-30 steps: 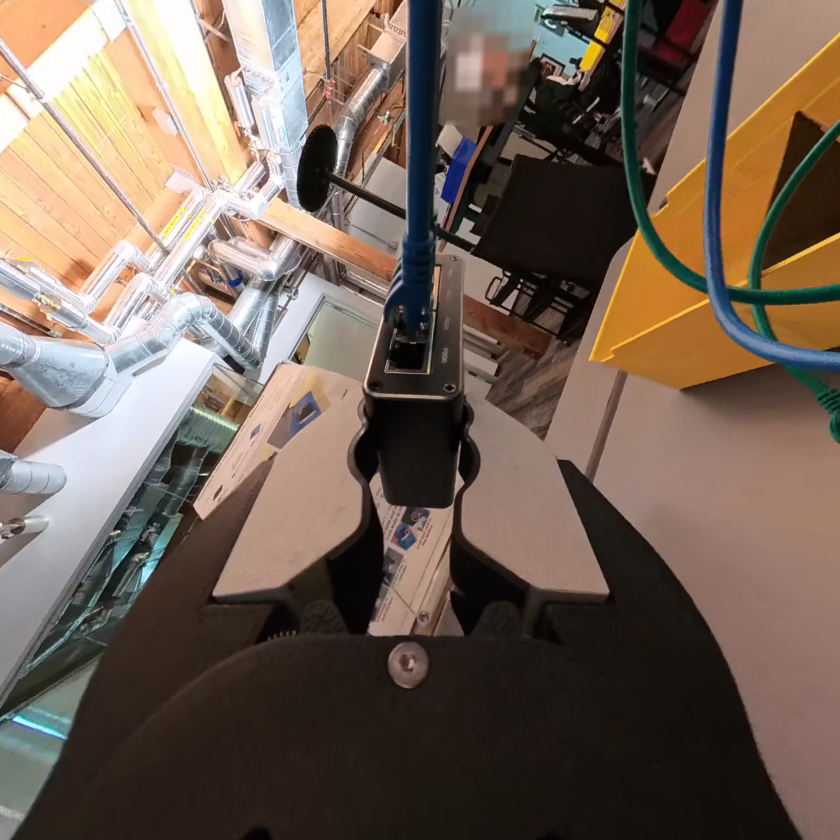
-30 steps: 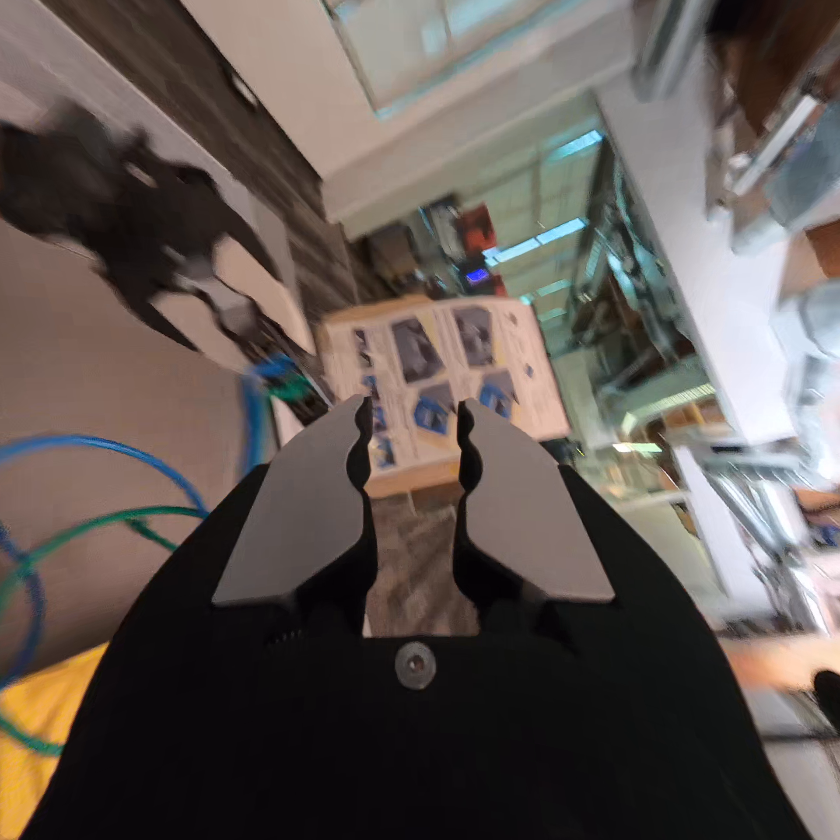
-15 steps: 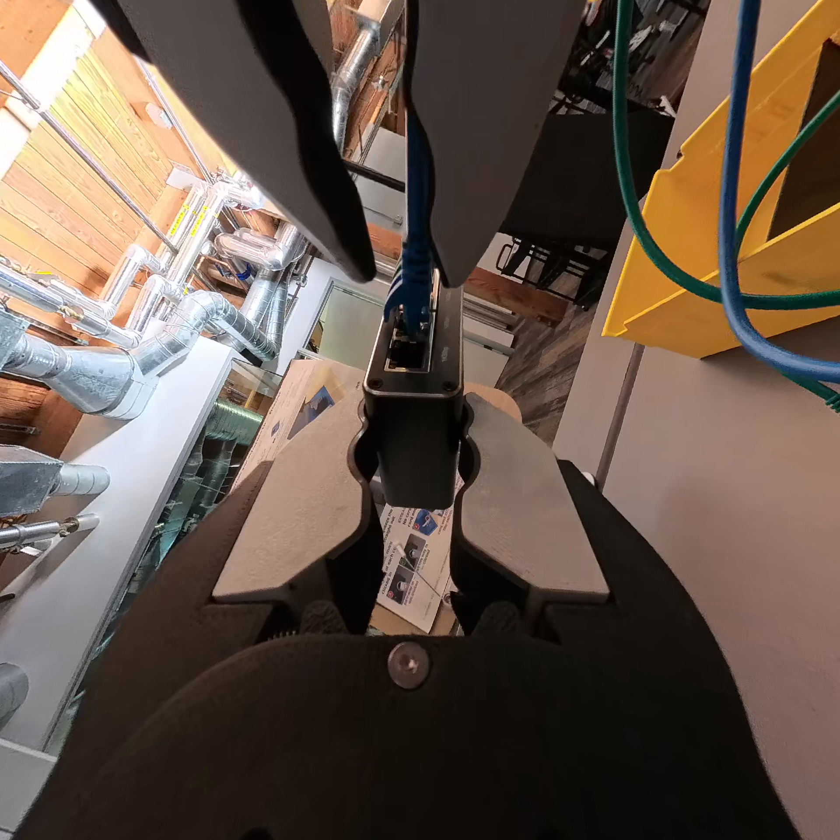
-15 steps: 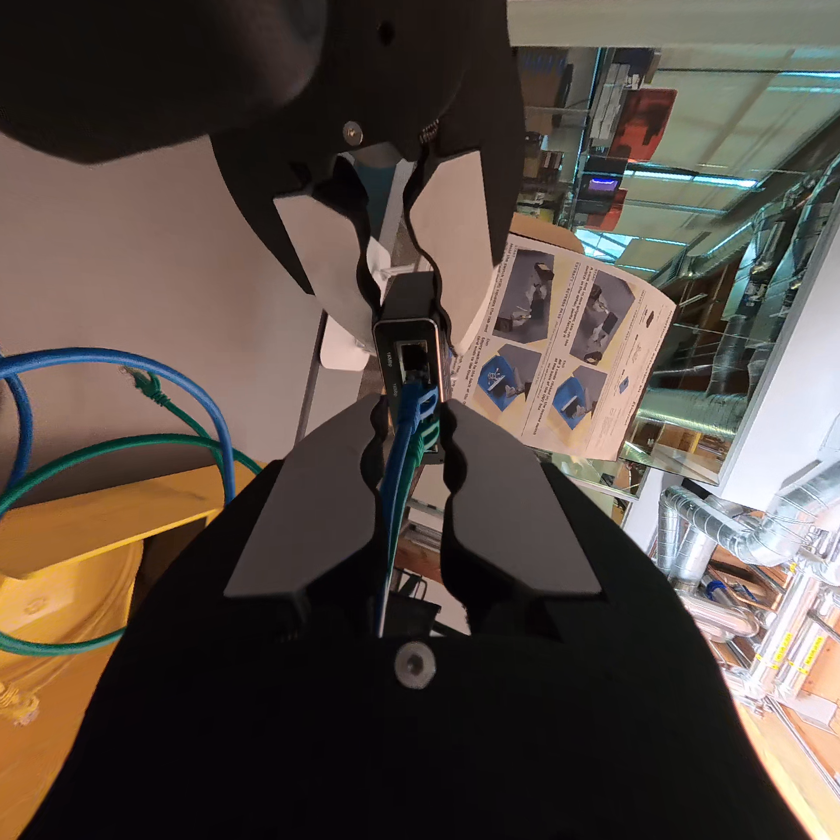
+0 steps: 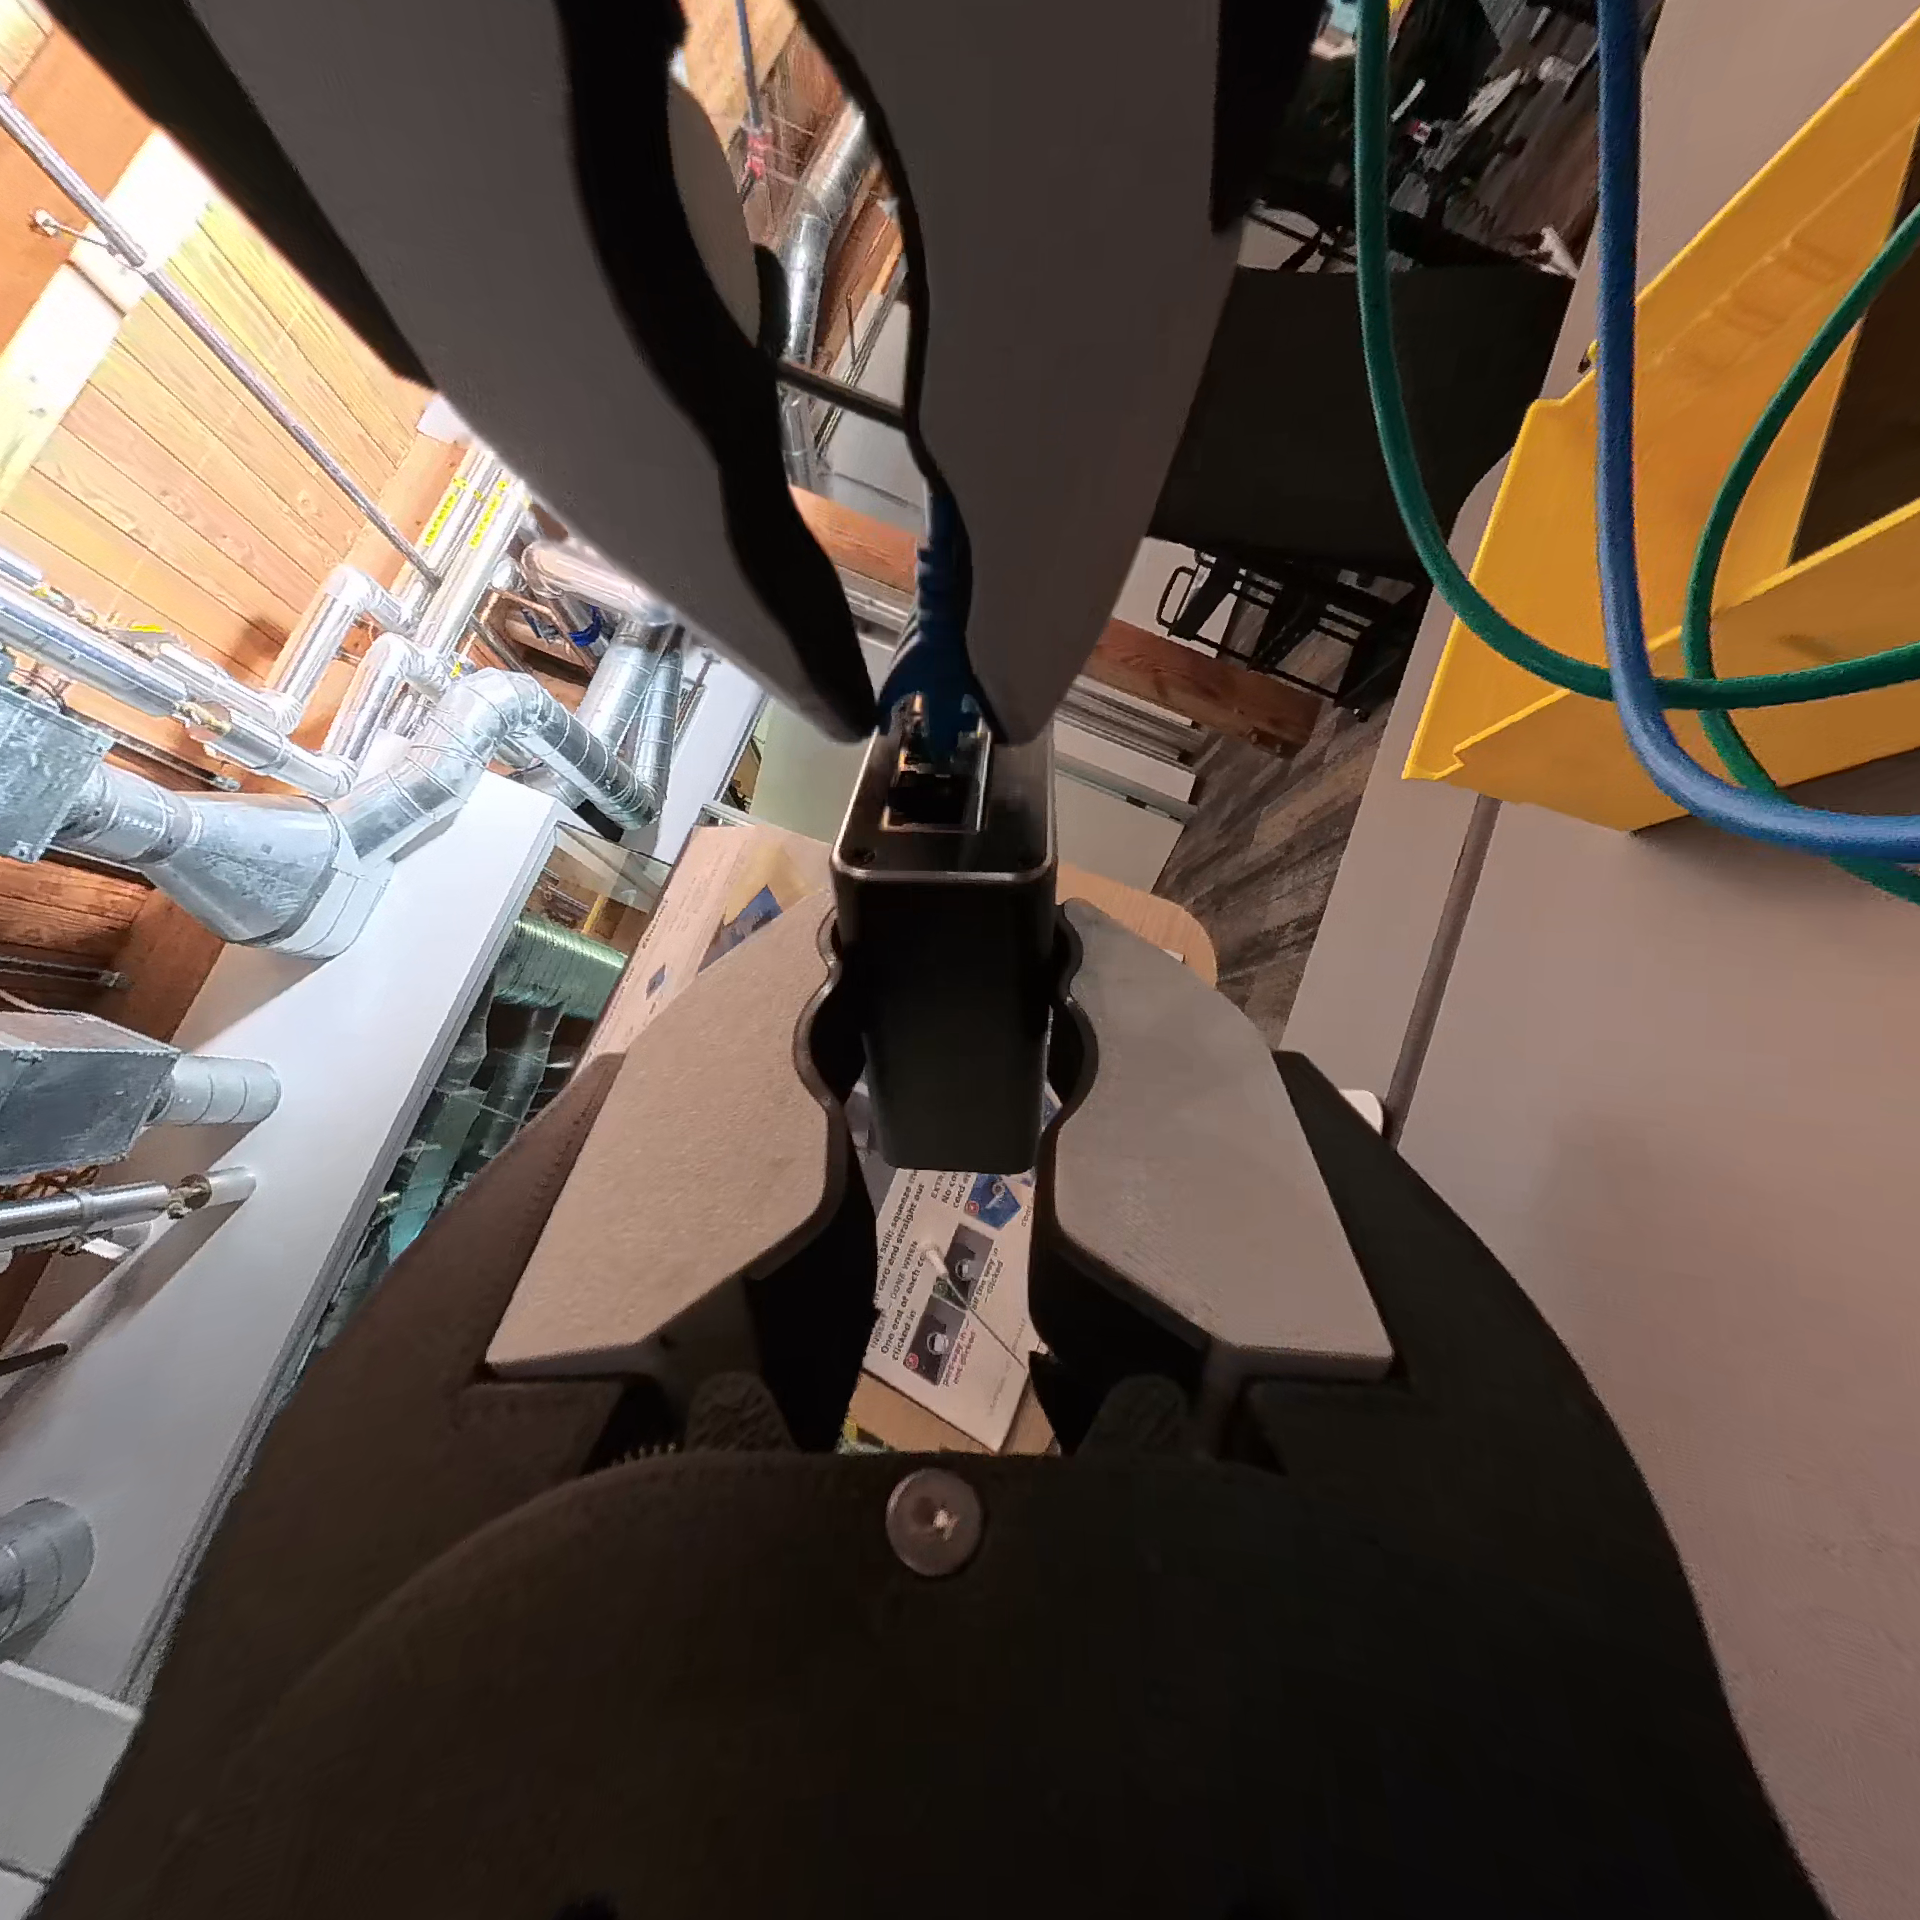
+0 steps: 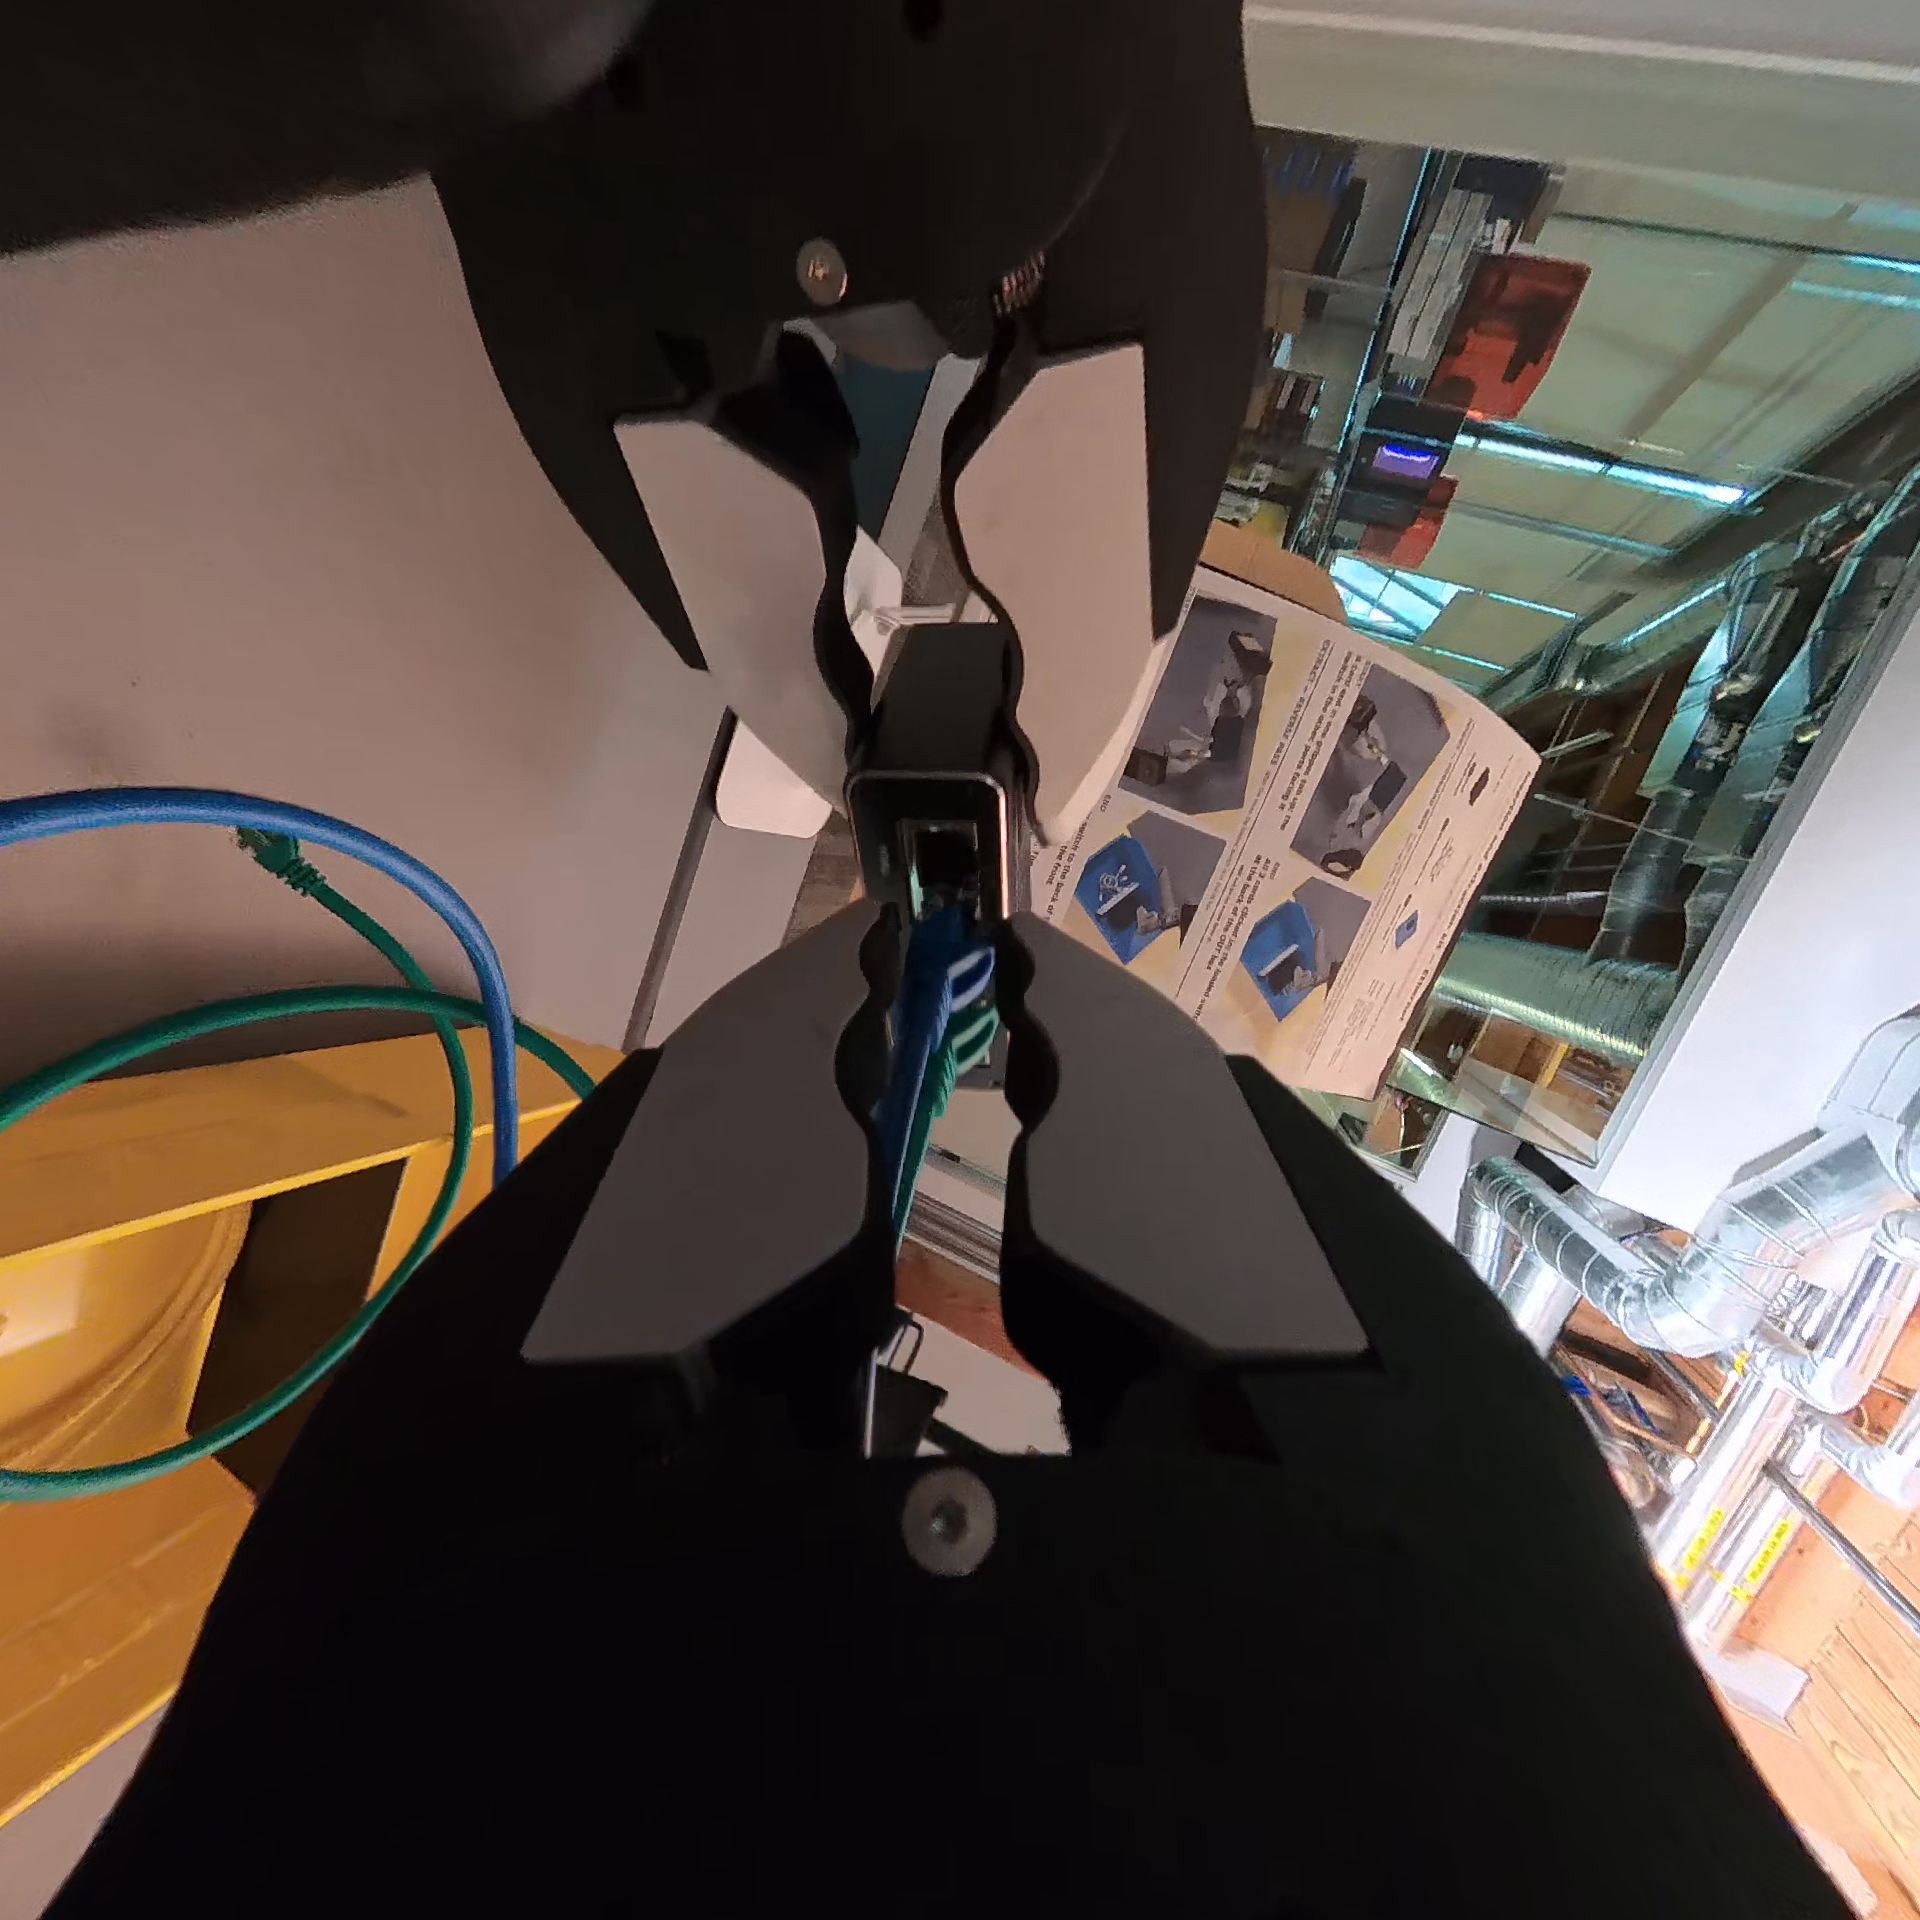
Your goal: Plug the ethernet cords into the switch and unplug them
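My left gripper (image 5: 948, 935) is shut on the black switch (image 5: 945, 997) and holds it up in the air, ports facing away. A blue ethernet cord (image 5: 940, 582) is plugged into a far port; the port nearest me is empty. My right gripper (image 6: 940, 925) faces the left gripper (image 6: 935, 779) and its fingers close around the blue cord's plug (image 6: 930, 966) right at the switch (image 6: 935, 717). A green plug (image 6: 971, 1039) sits in the port behind the blue one. The right gripper also shows in the left wrist view (image 5: 930, 717).
A yellow bin (image 6: 156, 1143) stands on the grey table (image 5: 1662, 1143). Blue (image 6: 416, 862) and green (image 6: 447, 1143) cords loop over it; a loose green plug (image 6: 275, 857) lies on the table. A printed instruction sheet (image 6: 1299, 831) stands behind the switch. Left and right tips are no more than a few centimetres apart.
My right gripper swung in from the side, lined up on the blue cord, narrowed, and slid along it to the plug at the switch. The left gripper kept holding the switch.
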### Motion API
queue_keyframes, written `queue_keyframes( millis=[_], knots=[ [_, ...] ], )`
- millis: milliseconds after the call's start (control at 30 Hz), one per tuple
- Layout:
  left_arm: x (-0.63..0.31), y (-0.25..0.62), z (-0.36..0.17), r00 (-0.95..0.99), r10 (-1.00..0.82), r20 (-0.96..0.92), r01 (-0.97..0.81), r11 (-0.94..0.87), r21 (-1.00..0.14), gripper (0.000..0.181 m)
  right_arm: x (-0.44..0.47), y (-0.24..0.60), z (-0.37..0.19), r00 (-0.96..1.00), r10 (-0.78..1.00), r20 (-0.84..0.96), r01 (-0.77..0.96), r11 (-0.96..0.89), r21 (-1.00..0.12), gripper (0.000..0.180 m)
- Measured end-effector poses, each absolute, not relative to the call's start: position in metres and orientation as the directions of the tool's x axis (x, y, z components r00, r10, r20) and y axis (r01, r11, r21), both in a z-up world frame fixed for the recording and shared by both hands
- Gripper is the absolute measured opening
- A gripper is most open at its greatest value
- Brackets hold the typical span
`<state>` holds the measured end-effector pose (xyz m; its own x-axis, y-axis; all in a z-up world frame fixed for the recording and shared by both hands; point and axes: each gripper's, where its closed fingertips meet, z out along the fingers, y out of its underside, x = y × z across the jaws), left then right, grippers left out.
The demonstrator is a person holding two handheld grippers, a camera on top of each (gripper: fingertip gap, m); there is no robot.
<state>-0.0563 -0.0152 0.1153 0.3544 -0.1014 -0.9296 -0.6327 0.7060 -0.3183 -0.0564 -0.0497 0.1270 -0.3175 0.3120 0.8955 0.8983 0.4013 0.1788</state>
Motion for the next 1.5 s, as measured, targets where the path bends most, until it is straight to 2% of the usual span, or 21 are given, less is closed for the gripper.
queue_keyframes(
  millis=[233, 300, 467, 1000, 1167, 1267, 1500],
  knots=[
    [-0.058, -0.018, 0.12, 0.368, -0.087, -0.926, -0.625, 0.714, -0.316, 0.036, -0.056, -0.049, 0.133, -0.27, 0.297, 0.916, 0.91, 0.39, 0.142, 0.018],
    [-0.059, -0.017, 0.12, 0.366, -0.08, -0.927, -0.627, 0.715, -0.31, 0.032, -0.055, -0.047, 0.132, -0.267, 0.302, 0.915, 0.913, 0.382, 0.14, 0.018],
    [-0.06, -0.015, 0.12, 0.361, -0.067, -0.93, -0.639, 0.709, -0.299, 0.033, -0.05, -0.039, 0.129, -0.319, 0.232, 0.919, 0.909, 0.348, 0.228, 0.019],
    [-0.062, -0.02, 0.126, 0.377, -0.047, -0.925, -0.623, 0.726, -0.291, 0.032, -0.055, -0.046, 0.137, -0.286, 0.135, 0.949, 0.873, 0.444, 0.2, 0.016],
    [-0.063, -0.016, 0.126, 0.385, -0.005, -0.923, -0.643, 0.716, -0.272, 0.032, -0.057, -0.045, 0.134, -0.344, 0.085, 0.935, 0.854, 0.442, 0.274, 0.015],
    [-0.065, -0.012, 0.128, 0.42, 0.037, -0.907, -0.65, 0.71, -0.272, 0.032, -0.06, -0.045, 0.133, -0.352, 0.118, 0.928, 0.864, 0.421, 0.275, 0.015],
    [-0.066, -0.003, 0.124, 0.431, 0.009, -0.902, -0.655, 0.692, -0.305, 0.033, -0.061, -0.039, 0.128, -0.405, 0.214, 0.889, 0.872, 0.383, 0.305, 0.015]
  ],
)
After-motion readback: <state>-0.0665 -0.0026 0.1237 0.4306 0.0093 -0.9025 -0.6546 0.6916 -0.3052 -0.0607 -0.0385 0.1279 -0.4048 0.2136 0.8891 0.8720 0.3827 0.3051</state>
